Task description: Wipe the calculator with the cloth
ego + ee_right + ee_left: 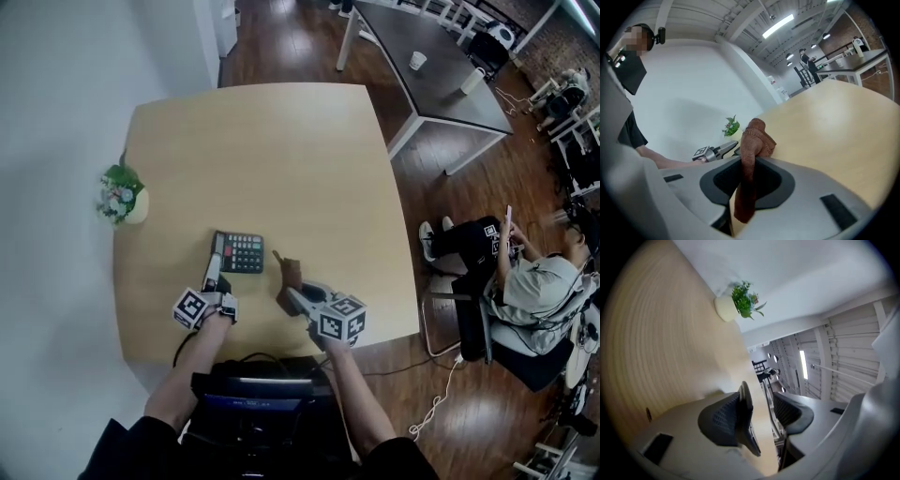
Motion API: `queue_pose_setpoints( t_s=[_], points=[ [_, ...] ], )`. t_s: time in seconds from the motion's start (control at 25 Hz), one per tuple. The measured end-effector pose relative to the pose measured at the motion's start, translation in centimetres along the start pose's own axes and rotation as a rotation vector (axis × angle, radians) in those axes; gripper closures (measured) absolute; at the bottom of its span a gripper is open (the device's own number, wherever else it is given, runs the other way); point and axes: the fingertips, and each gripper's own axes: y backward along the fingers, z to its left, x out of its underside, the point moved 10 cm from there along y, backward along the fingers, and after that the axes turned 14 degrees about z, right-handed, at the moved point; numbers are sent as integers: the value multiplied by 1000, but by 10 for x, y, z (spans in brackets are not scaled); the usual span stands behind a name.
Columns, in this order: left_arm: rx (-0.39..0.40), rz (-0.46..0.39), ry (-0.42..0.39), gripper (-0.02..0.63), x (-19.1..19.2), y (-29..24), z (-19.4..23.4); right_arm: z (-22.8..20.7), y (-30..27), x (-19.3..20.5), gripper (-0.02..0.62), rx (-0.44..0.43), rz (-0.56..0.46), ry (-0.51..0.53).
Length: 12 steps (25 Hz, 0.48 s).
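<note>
Head view: the tan table [272, 141] fills the middle of the frame. The black calculator [242, 252] lies flat on it, lower middle, keys up.

The left hand-held gripper [216, 278] sits at the calculator's left end, lower left of centre. In the left gripper view its jaws stand apart. A thin dark edge, apparently the calculator's, runs between them close against the pad on the left of frame, with a gap on the other side. So it is open, not clamping.

The right hand-held gripper [294, 298] is lower centre, just right of the calculator. In the right gripper view its jaws are closed on the brown cloth [753, 140]. The cloth bunches up past the jaw tips and a strip hangs down below them. In the head view the cloth is just beside the calculator's right edge with a small gap. Cannot tell whether the cloth touches the table.

A potted plant [122, 197] stands at the table's left edge, well apart from the calculator. At right of frame a person [530, 281] sits in a chair [469, 323]. At upper right a grey table [441, 84] carries a white cup [417, 61].
</note>
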Motion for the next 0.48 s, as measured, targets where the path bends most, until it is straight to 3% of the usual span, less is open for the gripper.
queue_pose_setpoints(
  t_s=[0.16, 0.32, 0.48],
  points=[
    [-49, 249, -95, 365, 20, 14, 1, -6, -28, 14, 529, 31, 78, -119],
    [0, 481, -310, 365, 30, 18, -7, -5, -53, 31, 530, -4, 110, -194],
    [74, 771, -556, 365, 34, 19, -12, -7, -57, 36, 529, 4, 100, -219]
  ],
)
